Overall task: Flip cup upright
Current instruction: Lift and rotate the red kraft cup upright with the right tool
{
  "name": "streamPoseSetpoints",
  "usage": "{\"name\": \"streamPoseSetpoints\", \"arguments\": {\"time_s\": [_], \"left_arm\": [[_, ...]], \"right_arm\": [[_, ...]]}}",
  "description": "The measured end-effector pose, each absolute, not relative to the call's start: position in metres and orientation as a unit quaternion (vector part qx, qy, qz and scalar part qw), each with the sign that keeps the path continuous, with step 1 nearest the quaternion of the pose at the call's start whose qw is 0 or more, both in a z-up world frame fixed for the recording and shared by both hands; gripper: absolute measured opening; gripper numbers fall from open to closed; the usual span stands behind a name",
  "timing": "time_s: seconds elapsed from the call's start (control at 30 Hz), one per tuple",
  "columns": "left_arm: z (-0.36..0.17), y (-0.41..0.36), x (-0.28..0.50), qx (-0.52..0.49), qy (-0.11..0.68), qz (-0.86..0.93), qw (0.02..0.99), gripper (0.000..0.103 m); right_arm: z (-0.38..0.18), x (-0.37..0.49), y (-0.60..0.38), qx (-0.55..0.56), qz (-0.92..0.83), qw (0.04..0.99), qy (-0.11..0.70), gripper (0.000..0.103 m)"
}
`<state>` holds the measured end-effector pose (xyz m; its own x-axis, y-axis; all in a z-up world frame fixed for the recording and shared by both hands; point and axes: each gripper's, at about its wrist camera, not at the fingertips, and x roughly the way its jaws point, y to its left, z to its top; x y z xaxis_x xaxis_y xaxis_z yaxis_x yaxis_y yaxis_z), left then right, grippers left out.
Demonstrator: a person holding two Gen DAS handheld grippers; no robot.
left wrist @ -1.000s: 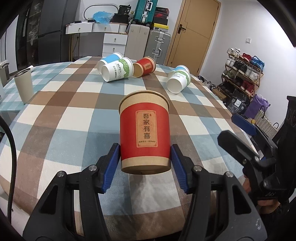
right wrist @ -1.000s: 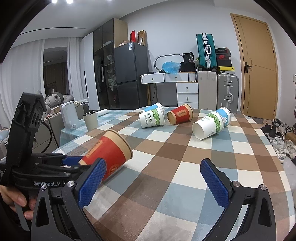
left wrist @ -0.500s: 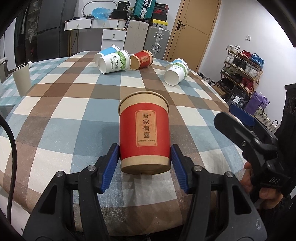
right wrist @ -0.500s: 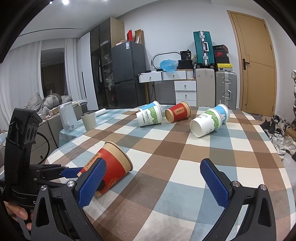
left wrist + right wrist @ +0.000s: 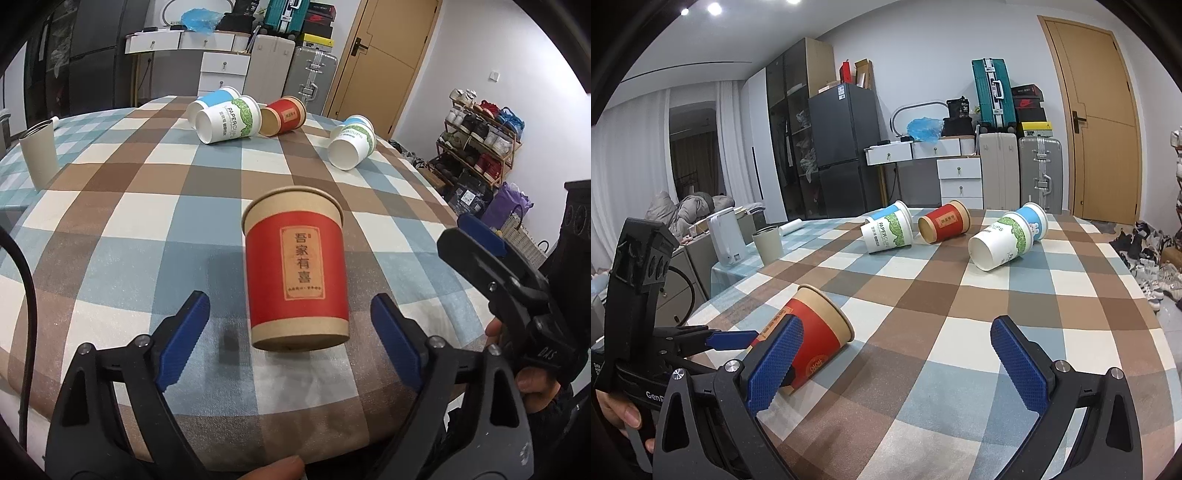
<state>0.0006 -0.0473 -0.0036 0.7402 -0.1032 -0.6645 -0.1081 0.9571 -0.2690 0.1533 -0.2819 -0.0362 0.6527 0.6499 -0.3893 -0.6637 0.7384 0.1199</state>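
Left gripper (image 5: 290, 332) is spread wide, blue pads (image 5: 184, 338) clear of the red cup (image 5: 297, 269) on both sides, holding nothing. The cup sits between the fingers at the near edge of the checked table (image 5: 122, 206). In the left wrist view it looks upright, rim up; in the right wrist view the same red cup (image 5: 812, 332) reads as tilted, mouth toward far right. Fisheye tilt, so I can't tell if it stands fully flat.

Right gripper (image 5: 894, 365) is also wide open and empty, over the near right of the table, just beside the left gripper.

Far side of the table: white-green cup (image 5: 229, 120) on its side with a blue cup (image 5: 212, 101) behind it, second red cup (image 5: 284, 116) lying just to their right, another white-green cup (image 5: 351, 146) lying further right. Grey tumbler (image 5: 37, 155) stands upright at the far left.
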Motion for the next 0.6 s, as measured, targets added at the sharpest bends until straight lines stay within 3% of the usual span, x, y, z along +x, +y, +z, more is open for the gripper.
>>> {"name": "streamPoseSetpoints", "arguments": {"time_s": [0.17,0.6], "left_arm": [[0.012,-0.037,-0.006,-0.133,0.327,-0.006,0.936,0.102],[0.023,0.006,-0.003,-0.093,0.283,0.004,0.955,0.102]], "right_arm": [[-0.035,0.155,-0.281,-0.016,0.355,0.909,0.217,0.103],[-0.032,0.164,-0.262,-0.015,0.344,0.894,0.287,0.103]]}}
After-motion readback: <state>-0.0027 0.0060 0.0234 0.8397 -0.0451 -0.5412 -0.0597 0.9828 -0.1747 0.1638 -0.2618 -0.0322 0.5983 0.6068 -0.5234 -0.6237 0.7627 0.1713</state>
